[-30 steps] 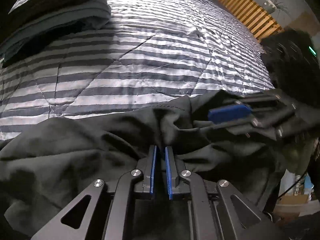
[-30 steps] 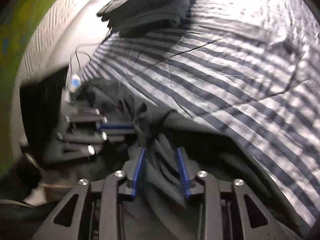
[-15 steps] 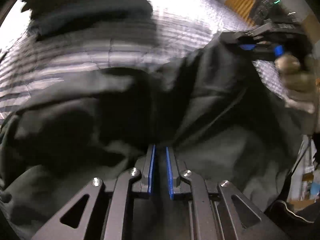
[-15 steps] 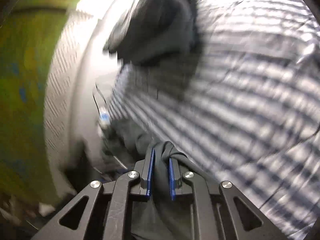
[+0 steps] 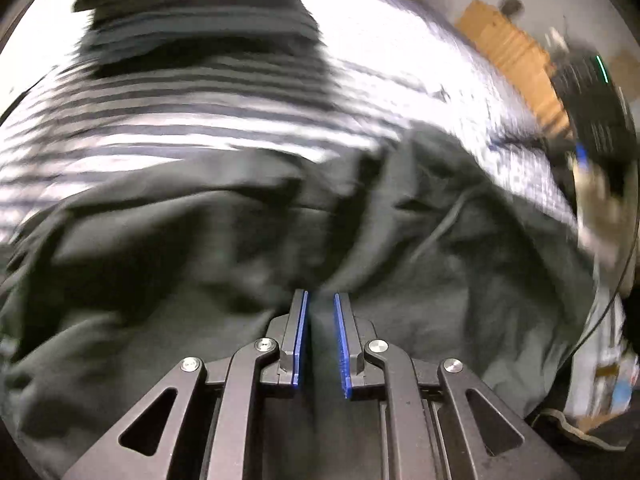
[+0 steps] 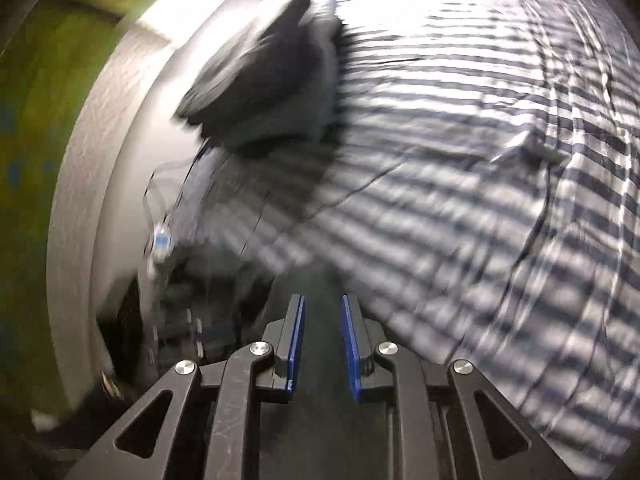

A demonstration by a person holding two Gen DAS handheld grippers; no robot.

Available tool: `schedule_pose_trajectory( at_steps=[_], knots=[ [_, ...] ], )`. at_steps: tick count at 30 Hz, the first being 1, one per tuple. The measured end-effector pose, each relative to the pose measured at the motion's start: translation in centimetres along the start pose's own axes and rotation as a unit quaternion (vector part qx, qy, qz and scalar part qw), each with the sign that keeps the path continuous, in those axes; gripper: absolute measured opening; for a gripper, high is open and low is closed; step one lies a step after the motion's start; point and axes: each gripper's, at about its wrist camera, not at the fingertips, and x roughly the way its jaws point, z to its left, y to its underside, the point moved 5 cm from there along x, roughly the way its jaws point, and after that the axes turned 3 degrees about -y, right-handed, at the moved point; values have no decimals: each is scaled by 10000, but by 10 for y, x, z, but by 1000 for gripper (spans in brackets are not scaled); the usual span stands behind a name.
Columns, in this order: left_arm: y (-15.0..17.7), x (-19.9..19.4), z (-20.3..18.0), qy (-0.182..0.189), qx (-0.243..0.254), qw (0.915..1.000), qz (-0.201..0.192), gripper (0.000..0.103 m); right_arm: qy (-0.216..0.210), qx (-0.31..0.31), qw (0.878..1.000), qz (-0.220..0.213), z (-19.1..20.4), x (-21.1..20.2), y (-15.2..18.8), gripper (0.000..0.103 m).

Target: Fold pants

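Striped bedspread [image 5: 192, 120]: dark pants [image 5: 200, 248] lifted and spread since a second ago. My left gripper [image 5: 320, 312] pinched cloth; my right gripper [image 6: 323, 312], jaws just eased slightly wider, gripped a fold too.

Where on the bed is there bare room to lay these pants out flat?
The striped bedspread lies bare from the dark pants out to its far side, wrinkled but free. It is crowded at the far left corner, where a stack of folded clothes sits, and along the near edge under the bunched pants.
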Motion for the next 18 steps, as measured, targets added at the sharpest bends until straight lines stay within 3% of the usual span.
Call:
schedule_pose_trajectory(
  at_steps=[3, 5, 6, 7, 8, 10, 13, 18],
  knots=[
    [10, -46, 34, -33, -660, 9964, -536, 14, -193, -79, 9995, 256, -1, 6, 28, 19],
    [23, -76, 69, -516, -1078, 9891, -862, 20, 807, 33, 9959, 414, -27, 18, 43, 19],
    [31, -84, 89, -867, -1282, 9839, -899, 26, 1146, 115, 9925, 422, -38, 19, 47, 11],
    [43, -90, 109, -1217, -1471, 9778, -859, 26, 1048, 249, 9938, 274, -42, 14, 48, 11],
    [56, -96, 131, -1298, -1796, 9718, -804, 25, 1003, 430, 9940, 98, -43, 5, 49, 11],
    [73, -110, 155, -1126, -2288, 9630, -877, 24, 1005, 438, 9936, -252, -35, -12, 49, 15],
    [75, -127, 145, -1258, -2155, 9616, -1146, 25, 1123, 26, 9928, -404, -2, -30, 66, 15],
    [53, -119, 84, -1005, -1439, 9768, -1229, 40, 1829, -595, 9800, -517, 25, -52, 114, 20]
  ],
)
